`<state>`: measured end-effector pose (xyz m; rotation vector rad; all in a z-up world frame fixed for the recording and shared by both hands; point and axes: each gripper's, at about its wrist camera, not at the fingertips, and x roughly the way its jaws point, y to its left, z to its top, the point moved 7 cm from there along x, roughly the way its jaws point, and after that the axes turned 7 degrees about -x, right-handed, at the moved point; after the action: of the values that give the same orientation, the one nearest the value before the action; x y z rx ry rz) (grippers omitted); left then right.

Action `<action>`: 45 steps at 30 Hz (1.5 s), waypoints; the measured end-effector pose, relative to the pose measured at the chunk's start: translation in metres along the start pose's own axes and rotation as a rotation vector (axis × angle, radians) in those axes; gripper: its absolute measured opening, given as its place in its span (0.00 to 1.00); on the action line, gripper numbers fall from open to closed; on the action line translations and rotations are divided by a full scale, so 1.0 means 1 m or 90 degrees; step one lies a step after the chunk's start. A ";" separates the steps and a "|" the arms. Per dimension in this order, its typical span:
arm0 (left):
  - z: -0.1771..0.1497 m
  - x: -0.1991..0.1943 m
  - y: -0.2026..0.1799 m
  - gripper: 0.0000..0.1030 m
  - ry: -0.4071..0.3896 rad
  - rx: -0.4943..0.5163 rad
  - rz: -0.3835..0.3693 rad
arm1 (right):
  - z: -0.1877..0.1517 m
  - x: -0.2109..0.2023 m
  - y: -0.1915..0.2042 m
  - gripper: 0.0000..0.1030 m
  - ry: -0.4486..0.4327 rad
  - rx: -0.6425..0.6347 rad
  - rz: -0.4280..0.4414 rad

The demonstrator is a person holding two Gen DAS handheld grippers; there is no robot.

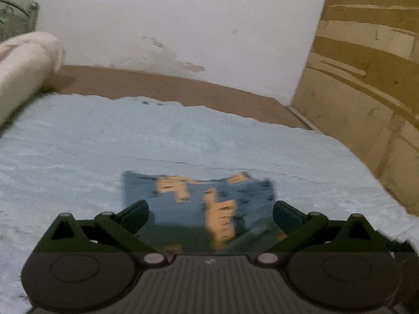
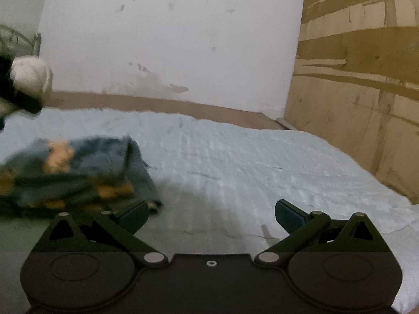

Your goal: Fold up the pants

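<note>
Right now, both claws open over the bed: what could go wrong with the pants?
1. The pants look bunched in layers in the right view; a pinch may catch only the top layer and undo the fold.
2. The right claw sits over bare sheet, beside the pants, so closing here may grab bedding.
3. The left claw straddles the pants; both views are blurred, so edges are uncertain.

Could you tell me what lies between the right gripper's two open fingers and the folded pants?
Only bare light blue bedsheet. In the right wrist view the right gripper is open over it, with the pants off to its left.
</note>
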<state>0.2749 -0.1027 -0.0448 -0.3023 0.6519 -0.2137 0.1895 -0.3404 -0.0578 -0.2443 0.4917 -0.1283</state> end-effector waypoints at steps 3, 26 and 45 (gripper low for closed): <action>-0.009 -0.007 0.024 1.00 0.009 -0.018 0.030 | 0.012 0.002 0.008 0.99 -0.002 0.040 0.055; -0.046 0.008 0.073 1.00 0.084 -0.085 0.068 | 0.023 0.067 0.050 0.53 0.152 0.283 0.275; -0.045 0.013 0.067 1.00 0.104 -0.081 0.080 | 0.021 0.053 0.029 0.17 0.126 0.255 0.203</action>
<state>0.2633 -0.0528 -0.1088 -0.3676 0.8453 -0.0766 0.2480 -0.3174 -0.0711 0.2413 0.6826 0.0628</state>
